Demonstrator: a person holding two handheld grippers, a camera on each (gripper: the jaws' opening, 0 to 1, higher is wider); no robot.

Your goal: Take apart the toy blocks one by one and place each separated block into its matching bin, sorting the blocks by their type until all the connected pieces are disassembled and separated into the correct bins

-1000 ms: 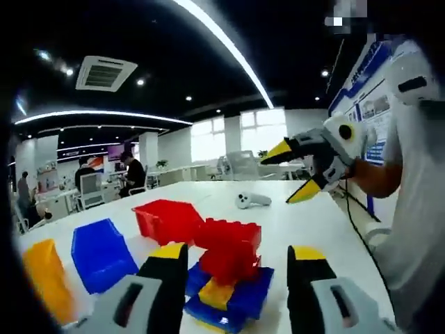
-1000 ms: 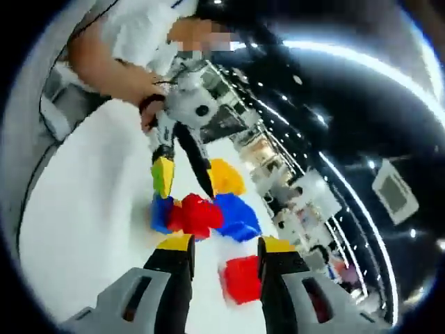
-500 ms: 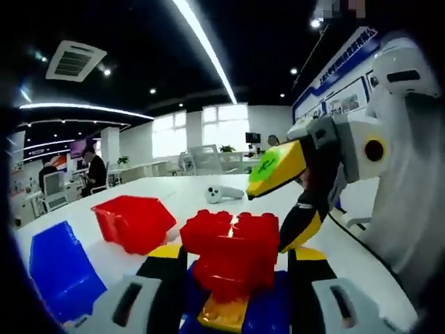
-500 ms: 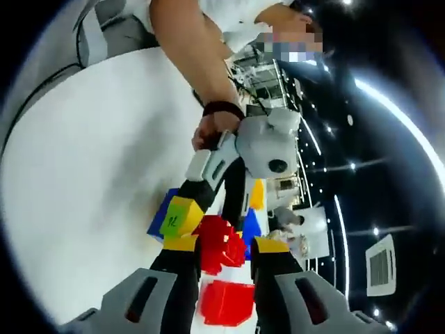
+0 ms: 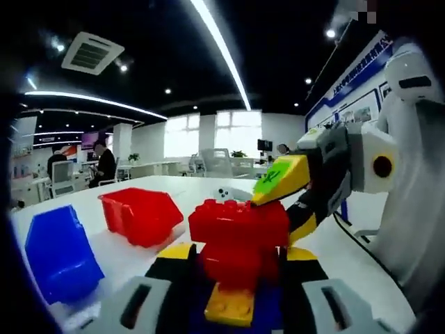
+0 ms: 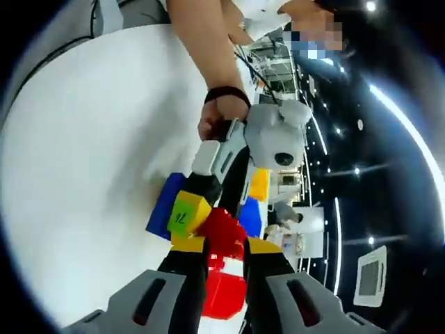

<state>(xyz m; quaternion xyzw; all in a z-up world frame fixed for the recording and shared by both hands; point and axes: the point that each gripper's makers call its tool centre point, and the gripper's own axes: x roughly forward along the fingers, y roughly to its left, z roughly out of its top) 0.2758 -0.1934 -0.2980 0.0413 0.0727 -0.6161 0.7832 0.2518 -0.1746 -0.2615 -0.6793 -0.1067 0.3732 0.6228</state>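
In the left gripper view, the stack of blocks [image 5: 240, 264] sits at lower centre on the table [image 5: 139, 254], between the left gripper [image 5: 233, 261] jaws that rise from the bottom edge. The right gripper [image 5: 288, 202] comes in from the right, its jaws meeting the stack's top block [image 5: 236, 223]. One bin [image 5: 139, 216] lies left of the stack and behind it, another bin [image 5: 59, 254] further left, toward the frame's edge. A controller [image 5: 226, 194] rests on the table well behind the stack.

Blue base block [image 5: 274, 316] behind claws
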